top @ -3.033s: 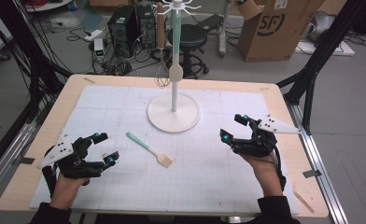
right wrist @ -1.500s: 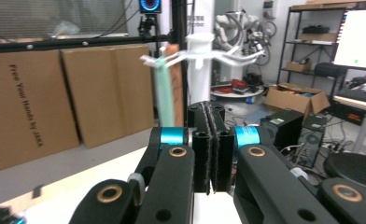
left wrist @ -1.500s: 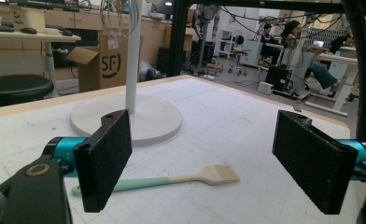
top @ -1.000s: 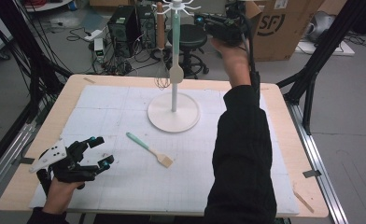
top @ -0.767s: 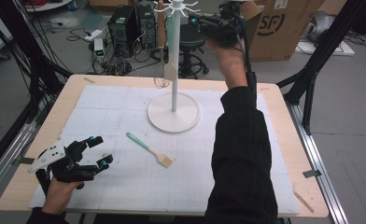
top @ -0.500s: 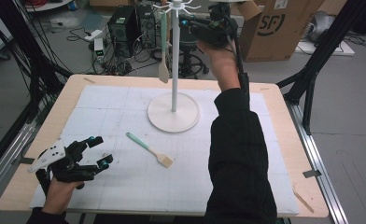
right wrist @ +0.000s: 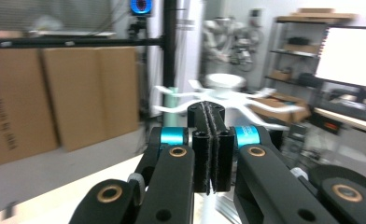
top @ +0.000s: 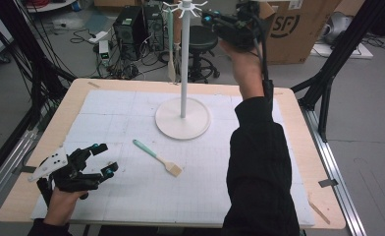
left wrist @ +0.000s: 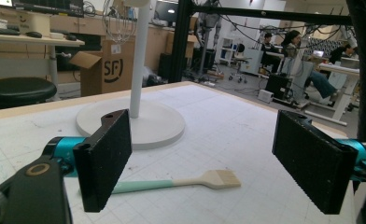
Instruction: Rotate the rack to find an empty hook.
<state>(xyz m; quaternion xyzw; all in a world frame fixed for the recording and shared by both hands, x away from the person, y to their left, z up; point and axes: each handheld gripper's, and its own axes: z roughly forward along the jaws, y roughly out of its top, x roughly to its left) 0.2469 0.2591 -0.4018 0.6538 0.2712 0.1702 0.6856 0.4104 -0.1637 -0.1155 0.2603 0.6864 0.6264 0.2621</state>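
Note:
A white rack stands mid-table on a round base (top: 173,129), and its pole (top: 184,59) ends in a crown of hooks (top: 184,6). A pale utensil (top: 171,61) hangs from one hook. My right gripper (top: 206,18) is held high beside the crown, jaws shut with nothing between them. In the right gripper view the pressed pads (right wrist: 211,140) point at the hooks (right wrist: 260,109). A brush (top: 157,157) with a mint handle lies on the mat. My left gripper (top: 107,158) rests open near the front left corner, its pads (left wrist: 104,158) framing the brush (left wrist: 181,183) from a distance.
A white gridded mat (top: 131,103) covers the wooden table (top: 298,147). Black frame posts (top: 328,88) stand at the table's sides. Behind the far edge are a stool (top: 203,37), computer towers (top: 131,27) and a cardboard box (top: 291,27).
The right hand rose from the table to the rack's top, then shifted left toward the hook crown. The hanging utensil swung slightly. The left gripper stayed put.

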